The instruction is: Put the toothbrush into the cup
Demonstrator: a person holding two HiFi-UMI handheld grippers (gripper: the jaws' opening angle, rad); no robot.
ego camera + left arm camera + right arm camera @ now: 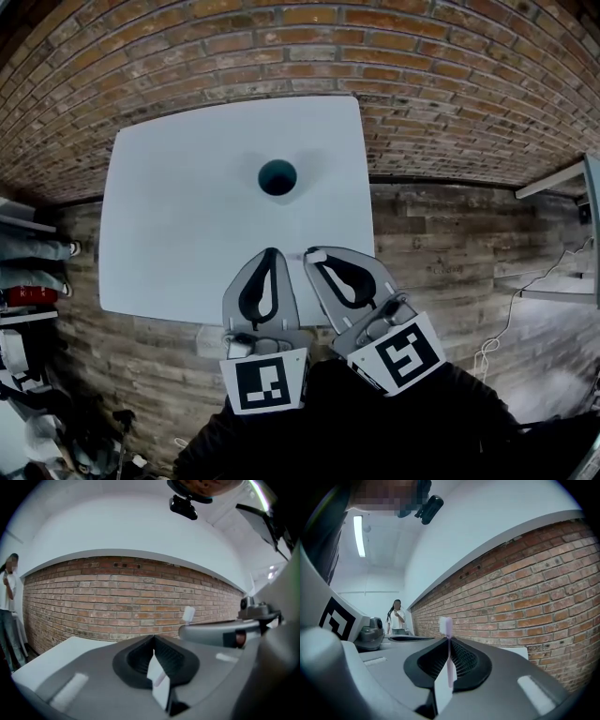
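Standing by a brick wall point(281, 47) — a white table point(187, 234) bearing one cup point(277, 177).

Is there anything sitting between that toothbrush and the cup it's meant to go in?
Nothing visible. The right gripper is shut on the toothbrush, and in the head view only bare white table lies between it and the cup. The left gripper, shut, is alongside the right one, off that line.

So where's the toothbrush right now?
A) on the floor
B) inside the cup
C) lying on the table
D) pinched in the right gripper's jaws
D: the toothbrush stands bristles-up between the shut jaws of the right gripper, while the cup sits apart on the table.
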